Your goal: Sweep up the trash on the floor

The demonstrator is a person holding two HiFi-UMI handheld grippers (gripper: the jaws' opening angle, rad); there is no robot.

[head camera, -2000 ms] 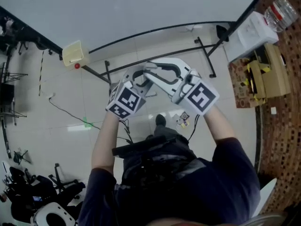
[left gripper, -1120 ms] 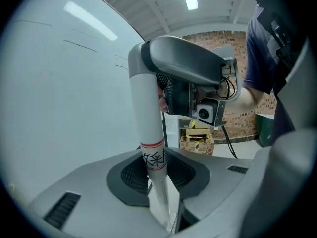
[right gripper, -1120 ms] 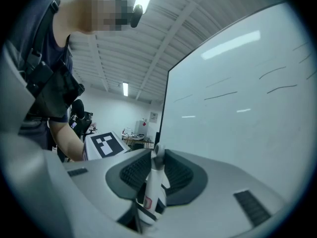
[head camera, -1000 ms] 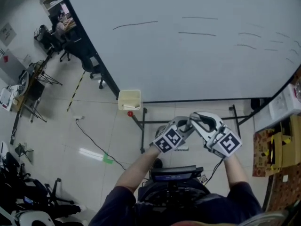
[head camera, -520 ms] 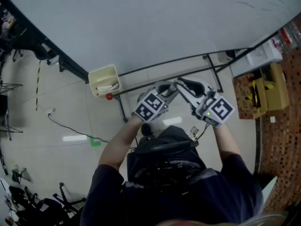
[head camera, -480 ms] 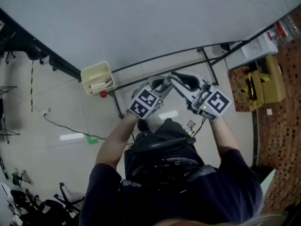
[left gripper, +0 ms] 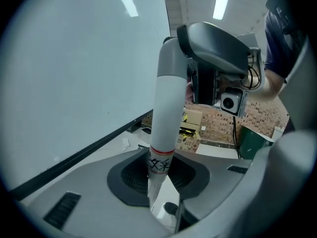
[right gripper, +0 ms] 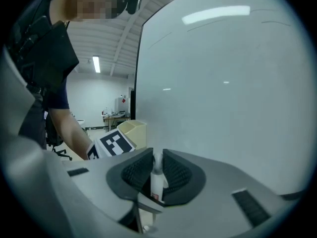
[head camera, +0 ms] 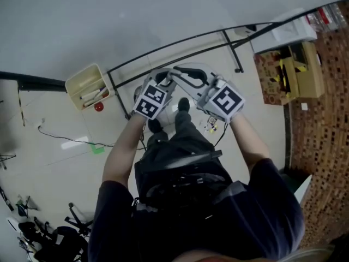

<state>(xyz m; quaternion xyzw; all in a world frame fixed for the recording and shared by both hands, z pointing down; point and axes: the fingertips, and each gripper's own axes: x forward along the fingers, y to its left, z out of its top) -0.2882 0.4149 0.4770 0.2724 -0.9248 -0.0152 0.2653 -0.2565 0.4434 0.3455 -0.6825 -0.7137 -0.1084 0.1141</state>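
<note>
1. The left gripper [left gripper: 158, 176] is clamping the white handle [left gripper: 166, 110] low down. Its dark pads are pressing on the handle just below a red band [left gripper: 162, 151] and some black lettering.
2. The right gripper [right gripper: 154, 175] is gripping the thin upper end of the same handle. Its jaws have just been easing slightly apart, with the handle between them and the pads touching it.
3. In the head view, both grippers are meeting tip to tip in front of the person, above a dark shoe [head camera: 184, 105].
4. A small scrap of litter [head camera: 211, 125] is lying on the tiled floor [head camera: 60, 157], just beside the leg and below the right gripper's marker cube.
5. A cream bin [head camera: 87, 87] is sitting at the foot of the whiteboard [head camera: 109, 21], to the left of the grippers.
6. Cardboard boxes [head camera: 297, 72] are standing well apart, at the right.
</note>
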